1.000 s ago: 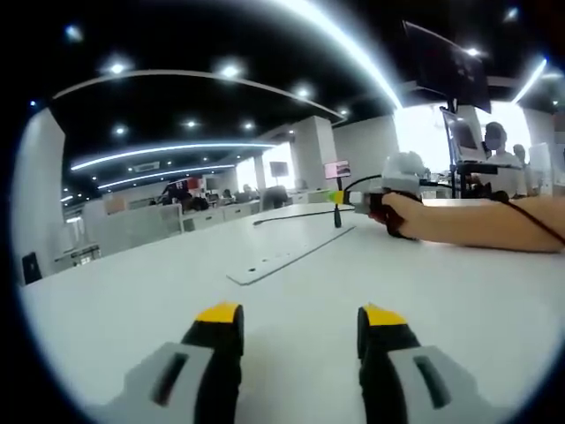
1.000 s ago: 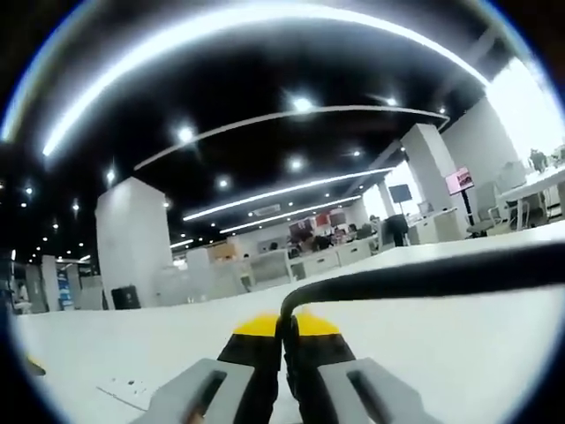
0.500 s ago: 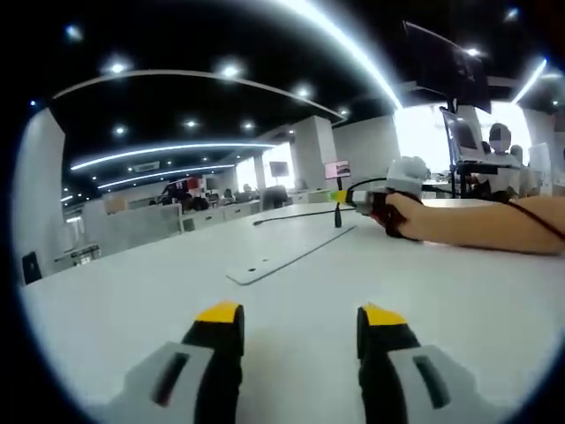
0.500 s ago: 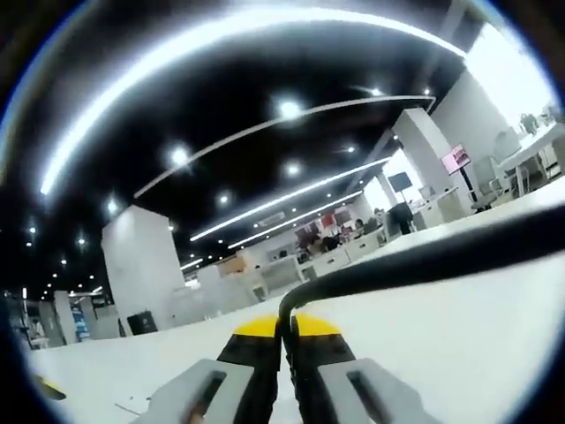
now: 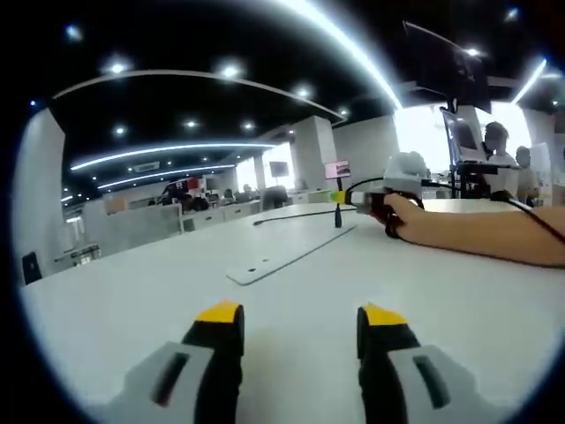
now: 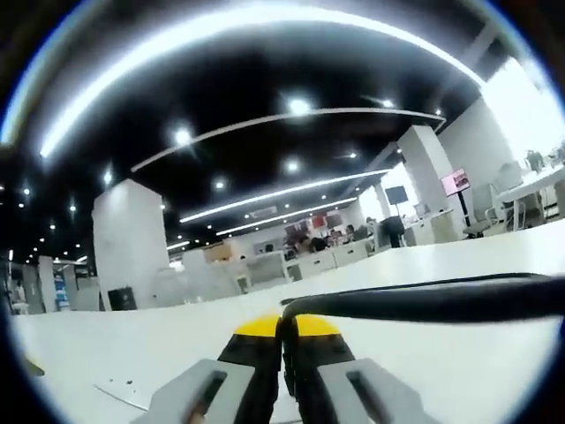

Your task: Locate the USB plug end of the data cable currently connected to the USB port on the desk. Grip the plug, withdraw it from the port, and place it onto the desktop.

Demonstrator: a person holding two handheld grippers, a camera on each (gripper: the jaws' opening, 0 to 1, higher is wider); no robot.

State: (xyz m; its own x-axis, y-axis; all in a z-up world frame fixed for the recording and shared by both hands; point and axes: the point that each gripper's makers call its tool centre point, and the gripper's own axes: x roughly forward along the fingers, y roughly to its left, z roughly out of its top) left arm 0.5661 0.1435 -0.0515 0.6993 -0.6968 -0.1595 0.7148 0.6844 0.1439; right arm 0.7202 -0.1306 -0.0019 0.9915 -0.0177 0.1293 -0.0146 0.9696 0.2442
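Right gripper [image 6: 284, 340] around black cable [image 6: 424, 302]

- Cable [image 6: 424, 302]: black, pinched at its bend between the right gripper's [image 6: 283, 340] yellow-tipped jaws, trailing right over the white desk [image 6: 424, 371]
- Plug itself hidden

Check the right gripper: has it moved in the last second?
Yes. In the left gripper view the right gripper sits about where it was above the desk; its own view's horizon rose then dropped, so it tilted, still clamping the cable.
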